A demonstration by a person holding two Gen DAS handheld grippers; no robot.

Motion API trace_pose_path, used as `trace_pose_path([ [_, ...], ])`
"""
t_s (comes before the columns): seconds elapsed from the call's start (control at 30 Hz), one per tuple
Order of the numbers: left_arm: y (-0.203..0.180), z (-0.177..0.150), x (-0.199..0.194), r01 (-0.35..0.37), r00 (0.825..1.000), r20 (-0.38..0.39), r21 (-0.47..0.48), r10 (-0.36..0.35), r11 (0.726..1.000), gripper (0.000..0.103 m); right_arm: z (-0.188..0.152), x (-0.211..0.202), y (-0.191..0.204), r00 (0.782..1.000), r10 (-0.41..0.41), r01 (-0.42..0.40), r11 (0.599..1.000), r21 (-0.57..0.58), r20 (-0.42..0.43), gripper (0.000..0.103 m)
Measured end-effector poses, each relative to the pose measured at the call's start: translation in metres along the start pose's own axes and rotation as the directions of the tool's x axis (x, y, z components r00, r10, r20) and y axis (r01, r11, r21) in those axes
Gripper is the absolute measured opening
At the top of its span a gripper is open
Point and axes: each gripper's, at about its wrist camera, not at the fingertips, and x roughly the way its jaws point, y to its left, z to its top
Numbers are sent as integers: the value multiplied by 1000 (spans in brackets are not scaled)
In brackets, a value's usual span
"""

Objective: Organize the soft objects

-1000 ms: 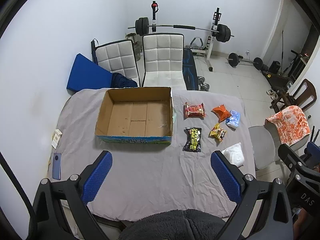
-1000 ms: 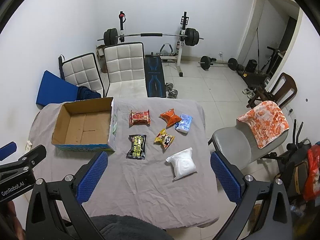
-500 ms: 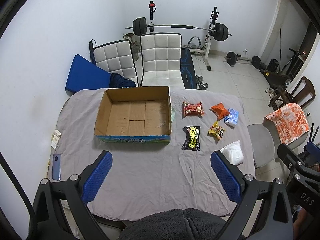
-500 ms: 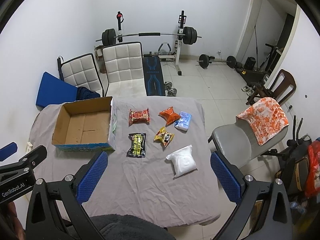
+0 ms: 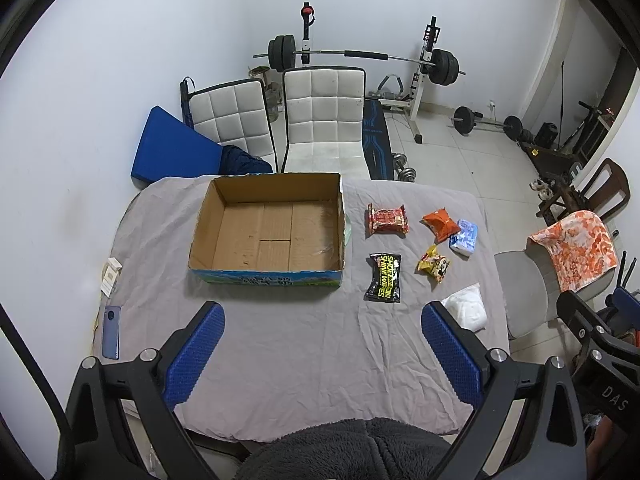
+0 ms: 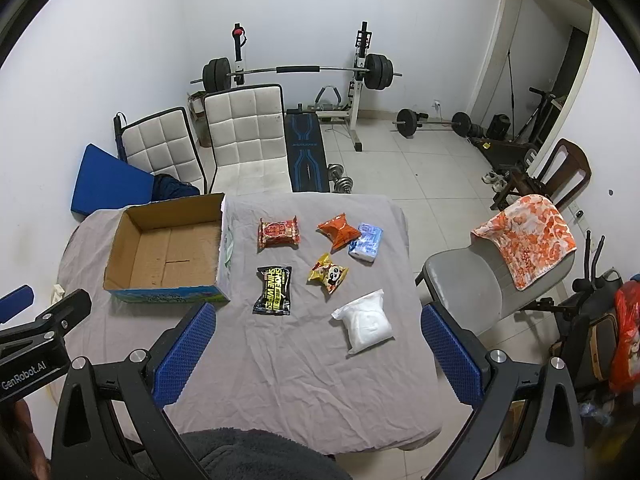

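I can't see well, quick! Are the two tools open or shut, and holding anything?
Left tool: open, holding nothing, above the table.
Right tool: open, holding nothing, above the table.

Table is covered with a wrinkly grey cloth. On it sits an open cardboard box, nothing inside, toward the left. To the right of the box are 6 soft packs, all lying flat: a red snack pack, an orange pouch touching a blue-white tissue pack, a black wipes pack, a yellow panda snack, and a white bag nearest the front. Over on the left edge are a blue phone and a small white box.
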Motion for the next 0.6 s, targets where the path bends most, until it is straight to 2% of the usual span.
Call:
trace_pose_path([
  [0.6, 11, 0, 1, 6, 1000, 3, -14, -6, 1000, 101, 1, 2, 3, 1000, 1, -1, 1000, -2, -2, 103],
])
